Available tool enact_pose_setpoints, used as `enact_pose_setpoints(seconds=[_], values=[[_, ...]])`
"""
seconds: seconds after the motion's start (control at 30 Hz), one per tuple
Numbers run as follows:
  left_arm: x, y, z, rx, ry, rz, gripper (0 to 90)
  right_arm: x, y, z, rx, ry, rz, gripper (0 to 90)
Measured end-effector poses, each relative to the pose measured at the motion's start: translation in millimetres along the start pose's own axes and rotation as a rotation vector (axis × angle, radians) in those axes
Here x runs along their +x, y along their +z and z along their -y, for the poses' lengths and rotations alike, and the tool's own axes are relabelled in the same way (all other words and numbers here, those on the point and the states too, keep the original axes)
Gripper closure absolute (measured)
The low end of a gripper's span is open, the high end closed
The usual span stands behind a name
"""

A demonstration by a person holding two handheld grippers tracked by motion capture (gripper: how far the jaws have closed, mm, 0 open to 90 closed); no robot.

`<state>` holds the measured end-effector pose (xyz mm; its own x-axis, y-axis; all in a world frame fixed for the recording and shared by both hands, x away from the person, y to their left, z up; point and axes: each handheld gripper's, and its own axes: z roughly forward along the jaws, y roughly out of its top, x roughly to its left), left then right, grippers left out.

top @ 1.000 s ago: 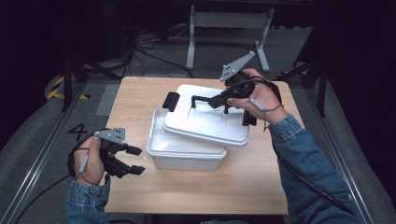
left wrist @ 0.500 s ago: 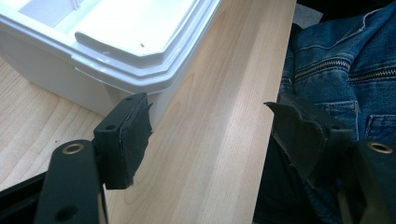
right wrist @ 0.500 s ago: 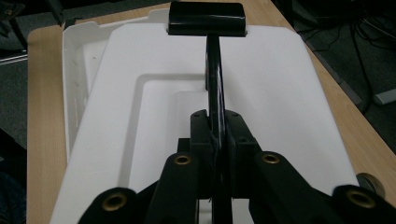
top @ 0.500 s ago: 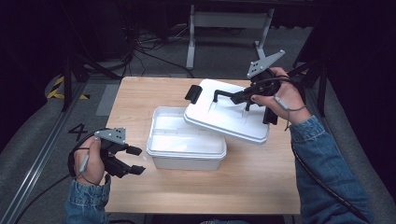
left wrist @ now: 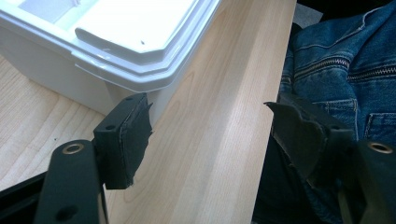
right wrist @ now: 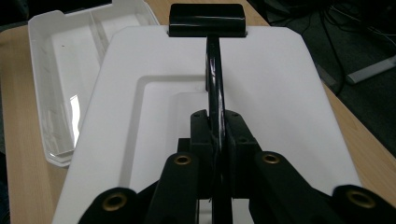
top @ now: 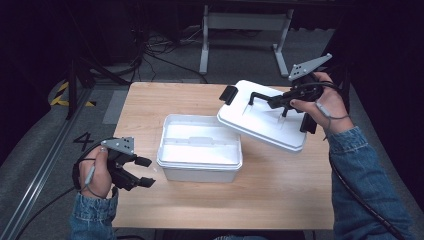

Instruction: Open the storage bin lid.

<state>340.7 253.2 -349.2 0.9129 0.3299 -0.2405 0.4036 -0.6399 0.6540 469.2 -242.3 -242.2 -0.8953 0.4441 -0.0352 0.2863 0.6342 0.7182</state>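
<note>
Carried rightward off the box (top: 200, 152), the lid (top: 262, 122) now hangs tilted over the table's (top: 280, 200) right side, long axis running upper-left to lower-right, right claw (top: 285, 102) clamped on its black handle (right wrist: 215, 88). Left claw (top: 145, 172) gapes apart, idle.

We can read one mark: a large dark numeral "4" (top: 83, 141) painted or taped on the grey floor (top: 35, 150), just off the left edge of the light wooden rectangular table (top: 210, 210), near the table's front left corner. Farther back on the same side of that table we see a strip of yellow and black hazard striping (top: 65, 95) on the floor; it carries no letters. We find nothing else that can be read.
</note>
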Motion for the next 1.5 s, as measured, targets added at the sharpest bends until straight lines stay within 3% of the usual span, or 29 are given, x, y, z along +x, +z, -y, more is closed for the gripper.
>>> enact_pose_setpoints(seconds=[0.43,0.77,1.13,1.5], values=[[0.3,0.5,0.2,0.006,-0.002,0.003,28.8,-18.0,-22.4,27.0,-0.008,0.065,0.059,84.4],[0.1,1.0,0.3,0.011,-0.007,0.006,28.8,-29.6,-21.2,54.5,0.005,0.122,0.073,84.3],[0.2,1.3,0.4,0.013,-0.009,0.005,28.8,-38.4,-5.6,83.1,0.016,0.17,0.076,84.3],[0.8,2.5,0.4,0.024,-0.015,0.005,28.8,-42.5,25.5,119.8,0.046,0.214,0.069,84.3]])
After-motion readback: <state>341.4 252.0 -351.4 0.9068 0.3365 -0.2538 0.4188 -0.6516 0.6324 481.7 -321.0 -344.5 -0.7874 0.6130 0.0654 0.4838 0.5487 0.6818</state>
